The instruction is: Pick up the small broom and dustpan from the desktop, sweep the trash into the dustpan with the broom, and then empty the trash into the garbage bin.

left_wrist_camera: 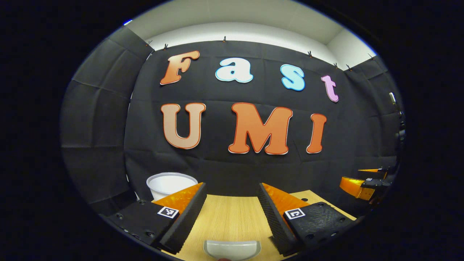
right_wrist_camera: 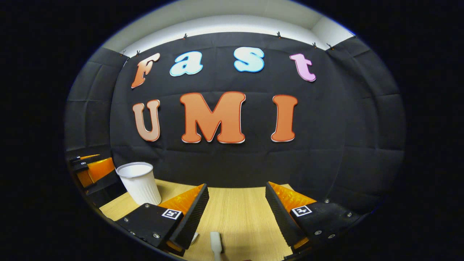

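Observation:
In the left gripper view, my left gripper (left_wrist_camera: 232,188) stands open above the wooden desktop (left_wrist_camera: 232,217). The pale curved edge of what looks like the dustpan (left_wrist_camera: 232,249) lies low between its fingers, not touched. A white ribbed garbage bin (left_wrist_camera: 170,184) stands past the left finger. In the right gripper view, my right gripper (right_wrist_camera: 237,187) is open too. A white stick-like handle, likely the broom (right_wrist_camera: 215,244), lies on the desktop (right_wrist_camera: 239,214) below its fingers. The bin (right_wrist_camera: 139,183) stands upright at the left, with the left gripper (right_wrist_camera: 90,168) beyond it.
The black cloth wall closes off the back of the desktop close behind the bin. The right gripper (left_wrist_camera: 364,185) hovers at the far right edge of the left gripper view. A small pale object (right_wrist_camera: 194,237) lies beside the right gripper's left finger.

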The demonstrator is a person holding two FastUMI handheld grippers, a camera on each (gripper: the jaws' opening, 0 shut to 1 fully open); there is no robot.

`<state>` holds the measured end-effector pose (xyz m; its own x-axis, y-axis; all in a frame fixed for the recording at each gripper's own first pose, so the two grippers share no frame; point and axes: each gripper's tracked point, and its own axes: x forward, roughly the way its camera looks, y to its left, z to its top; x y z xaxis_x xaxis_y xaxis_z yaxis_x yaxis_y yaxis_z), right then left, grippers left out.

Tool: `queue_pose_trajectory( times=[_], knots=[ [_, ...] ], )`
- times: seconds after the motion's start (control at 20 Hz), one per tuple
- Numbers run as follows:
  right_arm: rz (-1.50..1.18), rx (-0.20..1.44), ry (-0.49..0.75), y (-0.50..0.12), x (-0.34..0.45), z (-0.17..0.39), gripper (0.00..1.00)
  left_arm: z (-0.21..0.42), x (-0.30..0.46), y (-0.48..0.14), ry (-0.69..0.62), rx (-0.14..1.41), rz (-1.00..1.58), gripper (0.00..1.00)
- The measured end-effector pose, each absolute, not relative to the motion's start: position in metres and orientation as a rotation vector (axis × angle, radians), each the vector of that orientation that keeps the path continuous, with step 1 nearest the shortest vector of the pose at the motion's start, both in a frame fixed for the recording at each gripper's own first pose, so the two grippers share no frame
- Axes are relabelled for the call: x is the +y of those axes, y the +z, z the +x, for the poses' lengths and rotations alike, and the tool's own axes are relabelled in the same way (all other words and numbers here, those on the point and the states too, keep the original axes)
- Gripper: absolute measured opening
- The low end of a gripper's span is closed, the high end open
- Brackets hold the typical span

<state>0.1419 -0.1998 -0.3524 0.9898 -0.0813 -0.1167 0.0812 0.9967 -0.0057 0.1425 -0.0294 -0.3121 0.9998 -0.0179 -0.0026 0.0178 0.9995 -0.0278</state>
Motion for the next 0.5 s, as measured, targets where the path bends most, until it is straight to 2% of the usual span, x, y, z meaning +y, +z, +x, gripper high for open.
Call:
queue_pose_trajectory(
  times=[0.5],
  knots=[
    [0.03,0.017,-0.079,-0.315,-0.2,0.131,0.94,0.129,-0.042,-0.271,-0.03,-0.127,-0.009,0.92]
  ],
)
